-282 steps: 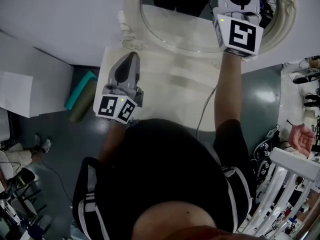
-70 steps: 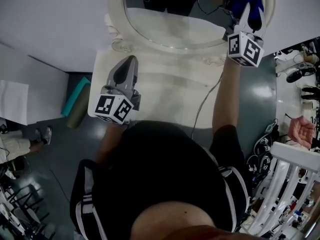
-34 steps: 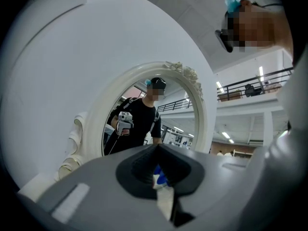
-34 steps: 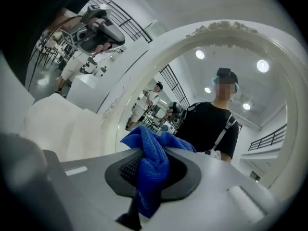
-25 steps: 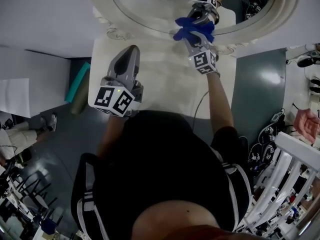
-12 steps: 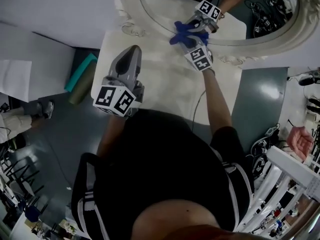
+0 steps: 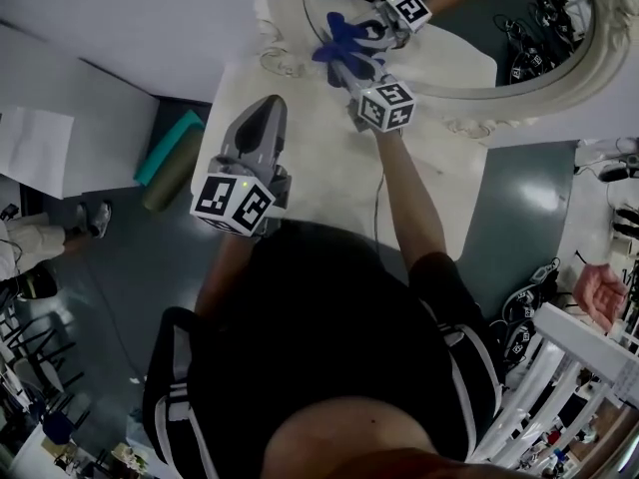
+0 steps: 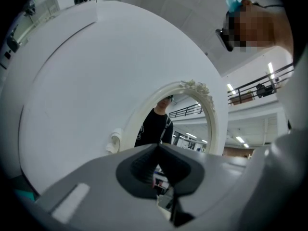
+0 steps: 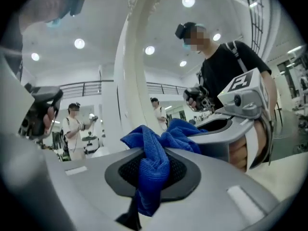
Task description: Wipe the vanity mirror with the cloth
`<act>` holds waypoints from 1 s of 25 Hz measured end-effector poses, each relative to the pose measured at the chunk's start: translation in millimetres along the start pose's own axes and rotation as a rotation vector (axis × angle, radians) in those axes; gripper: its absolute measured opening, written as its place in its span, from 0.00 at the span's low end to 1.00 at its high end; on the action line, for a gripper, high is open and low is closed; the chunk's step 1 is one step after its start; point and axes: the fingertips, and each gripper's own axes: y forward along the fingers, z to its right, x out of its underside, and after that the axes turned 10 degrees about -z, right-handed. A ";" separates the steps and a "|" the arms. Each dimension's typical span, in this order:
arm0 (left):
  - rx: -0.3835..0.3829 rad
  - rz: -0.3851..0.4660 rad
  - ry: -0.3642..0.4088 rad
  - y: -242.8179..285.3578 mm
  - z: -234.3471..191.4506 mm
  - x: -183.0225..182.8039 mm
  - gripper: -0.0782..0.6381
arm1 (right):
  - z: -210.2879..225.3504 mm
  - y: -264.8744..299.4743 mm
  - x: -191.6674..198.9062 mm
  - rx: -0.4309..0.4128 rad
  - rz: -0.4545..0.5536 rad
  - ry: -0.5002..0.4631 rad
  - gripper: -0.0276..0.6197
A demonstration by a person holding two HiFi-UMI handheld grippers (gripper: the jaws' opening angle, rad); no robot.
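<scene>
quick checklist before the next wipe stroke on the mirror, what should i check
1. Blue cloth clamped in right gripper: ok, jaws shut on it.
2. Cloth touching vanity mirror glass: ok, it meets its reflection near the frame's lower left.
3. Left gripper clear of the stroke: ok, shut, empty, over the vanity table, apart from the mirror.
4. Cable free of snags: cannot tell.
5. Glass streak-free: cannot tell.

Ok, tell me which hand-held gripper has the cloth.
The right hand-held gripper: its jaws clamp the blue cloth at the vanity mirror. The left hand-held gripper is shut on nothing, over the table.
</scene>
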 end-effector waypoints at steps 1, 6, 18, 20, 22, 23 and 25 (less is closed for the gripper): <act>0.004 0.003 0.006 -0.4 1.5 -0.9 0.12 | -5.0 -4.6 -17.0 0.007 0.057 0.020 0.12; 0.032 0.018 0.014 -5.7 6.0 -3.3 0.12 | -32.2 -46.1 -84.8 0.059 0.242 0.044 0.12; 0.164 0.003 0.021 0.0 40.2 3.4 0.12 | -52.8 -172.5 -122.7 0.328 0.406 0.055 0.12; 0.180 -0.003 0.021 2.0 45.6 6.0 0.12 | -52.6 -188.2 -116.3 0.369 0.413 0.069 0.12; 0.193 -0.011 0.023 3.2 50.6 8.5 0.12 | -52.1 -201.4 -108.1 0.408 0.415 0.084 0.12; 0.198 -0.015 0.023 3.7 52.7 9.6 0.12 | -51.4 -206.7 -103.6 0.428 0.411 0.088 0.12; 0.205 -0.018 0.026 4.2 55.9 11.0 0.12 | -50.6 -214.3 -95.3 0.466 0.397 0.088 0.12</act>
